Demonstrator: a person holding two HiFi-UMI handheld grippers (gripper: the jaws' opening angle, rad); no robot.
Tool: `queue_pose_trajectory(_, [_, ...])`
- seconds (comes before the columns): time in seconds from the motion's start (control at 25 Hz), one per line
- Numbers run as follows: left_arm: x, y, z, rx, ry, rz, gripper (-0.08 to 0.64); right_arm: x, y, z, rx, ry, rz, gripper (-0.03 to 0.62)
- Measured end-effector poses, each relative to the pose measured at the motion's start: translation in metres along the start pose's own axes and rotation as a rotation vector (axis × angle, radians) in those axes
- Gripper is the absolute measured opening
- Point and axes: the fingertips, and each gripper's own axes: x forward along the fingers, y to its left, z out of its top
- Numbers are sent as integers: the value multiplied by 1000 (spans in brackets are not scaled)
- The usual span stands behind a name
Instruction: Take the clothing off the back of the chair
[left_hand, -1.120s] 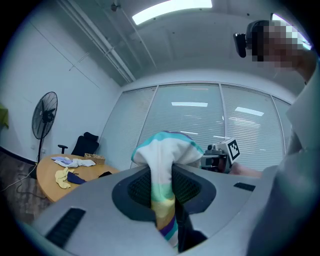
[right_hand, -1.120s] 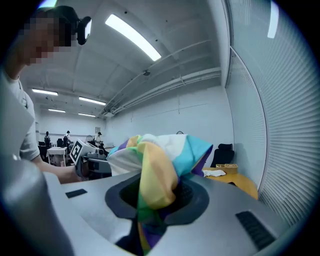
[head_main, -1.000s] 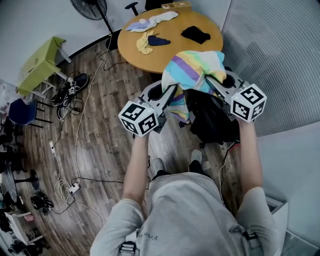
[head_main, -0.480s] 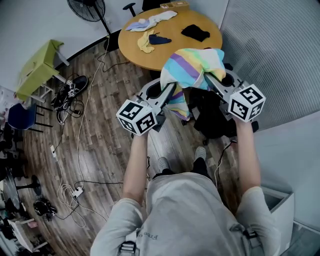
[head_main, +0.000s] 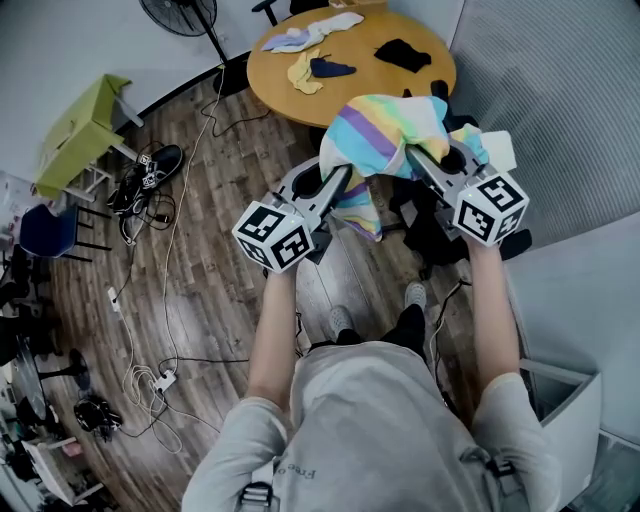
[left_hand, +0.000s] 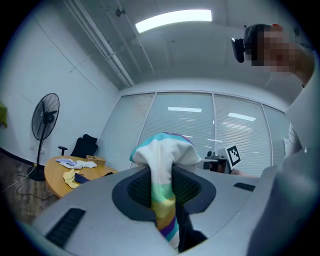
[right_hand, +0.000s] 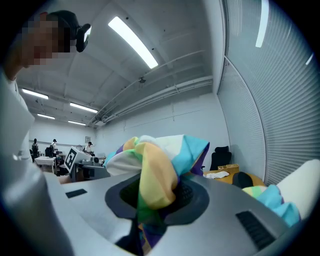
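Note:
A pastel striped garment (head_main: 385, 135) hangs bunched between my two grippers, above a black chair (head_main: 440, 225). My left gripper (head_main: 345, 178) is shut on its left end, where white and striped cloth (left_hand: 162, 167) wells up between the jaws of that gripper (left_hand: 162, 195). On the right end my right gripper (head_main: 417, 158) is shut, and yellow, teal and purple folds (right_hand: 155, 172) fill the gap of the gripper (right_hand: 152, 200). Both grippers point level. A white and teal fold (head_main: 495, 150) shows beside the right gripper.
A round wooden table (head_main: 370, 75) just ahead carries several small garments (head_main: 305, 70). A fan (head_main: 185, 15) stands at the back left. Cables (head_main: 150, 375), shoes (head_main: 150, 170), a green stool (head_main: 80, 130) and a blue chair (head_main: 45, 230) lie on the wooden floor to the left. A blind-covered glass wall (head_main: 560, 100) is at right.
Both grippers, still shut on the garment, have carried it a little back from the table's edge. The person's feet have shifted, and the white and teal fold has come into view at right.

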Motion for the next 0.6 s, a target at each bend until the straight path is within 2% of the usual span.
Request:
queue_pose_trajectory(0.4, [-61,27,-10,-11,19,72,98,40,56,-41,120,10,90,97])
queue_pose_trajectory(0.6, [-81,49,-37,-33,117,146,100,63,69,-95,192,81,106,97])
